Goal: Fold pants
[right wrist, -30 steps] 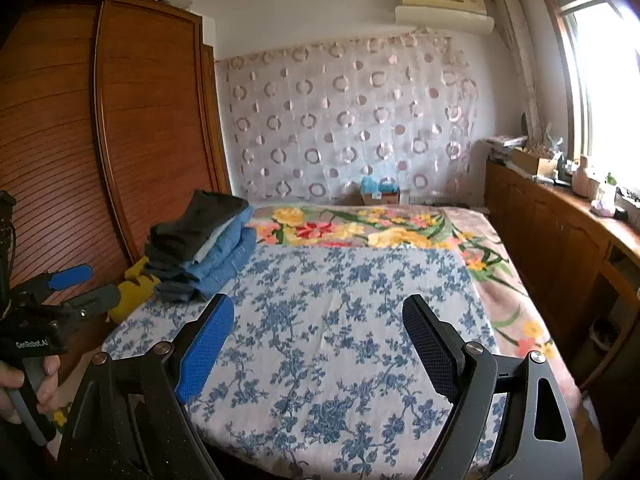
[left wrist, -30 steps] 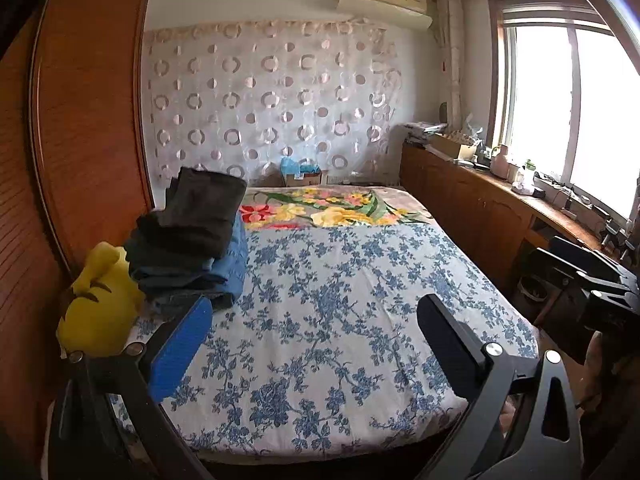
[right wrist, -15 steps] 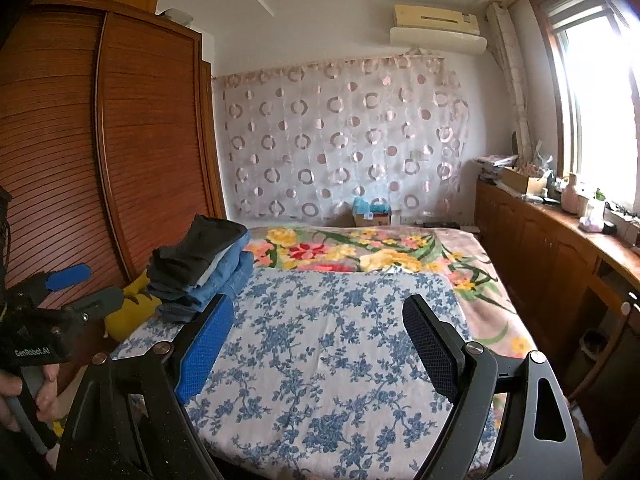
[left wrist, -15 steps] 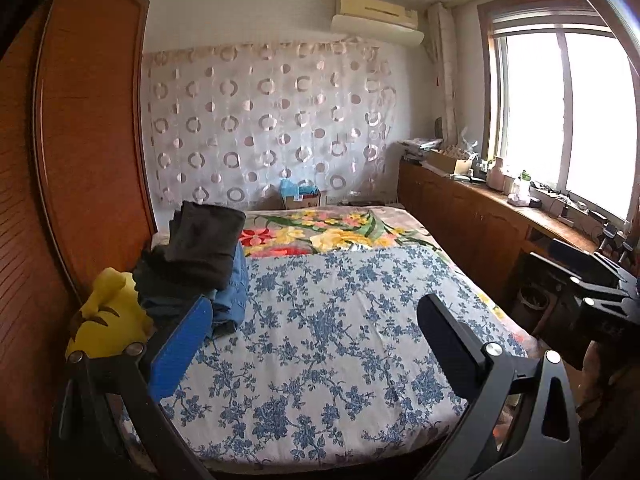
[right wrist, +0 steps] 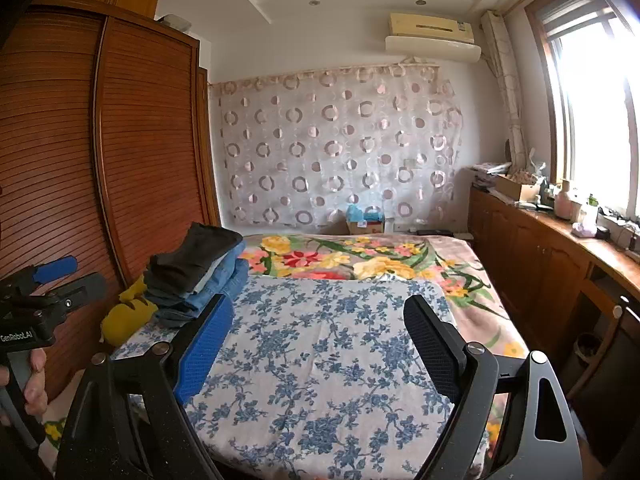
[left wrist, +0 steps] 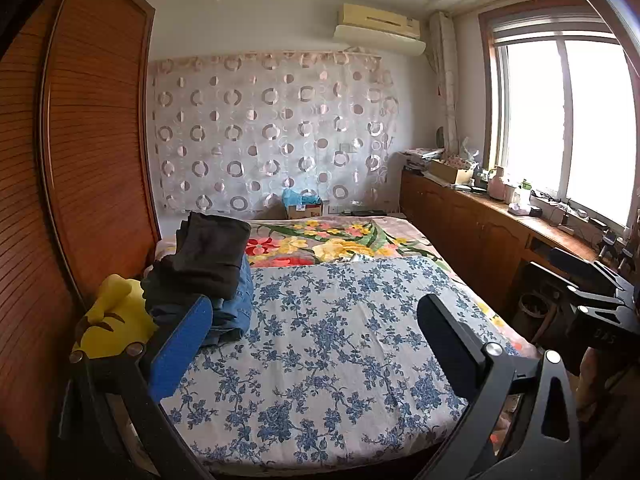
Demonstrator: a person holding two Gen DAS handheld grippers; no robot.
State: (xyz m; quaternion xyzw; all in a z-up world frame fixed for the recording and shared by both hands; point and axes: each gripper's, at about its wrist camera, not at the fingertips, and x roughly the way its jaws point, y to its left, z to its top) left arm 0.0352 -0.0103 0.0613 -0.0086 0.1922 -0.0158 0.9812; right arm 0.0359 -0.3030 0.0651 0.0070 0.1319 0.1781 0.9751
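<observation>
Left wrist view: left gripper point(left wrist: 316, 316) spread wide above the near end of the bed, nothing between its blue and black fingers.
Right wrist view: right gripper point(right wrist: 320, 320) likewise spread wide and empty, pointing along the bed.
Pants: a stack of folded pants point(left wrist: 204, 276), dark pairs on top and blue denim beneath, lies at the left edge of the bed beside the wardrobe; also seen in the right wrist view point(right wrist: 196, 272).
Bed cover: blue-flowered sheet point(left wrist: 320, 344) over the near part, bare of clothing; a blanket with large yellow and red flowers point(left wrist: 328, 240) beyond it.
Yellow plush toy point(left wrist: 114, 324): just beside the stack, on its near side, against the wardrobe.
Wardrobe point(right wrist: 120, 168): slatted brown doors along the left.
Person: a hand point(right wrist: 32, 384) grips the left gripper's handle at the left edge of the right wrist view.
Far wall: curtain with ring pattern point(left wrist: 272, 132), air conditioner point(left wrist: 380, 28) above.
</observation>
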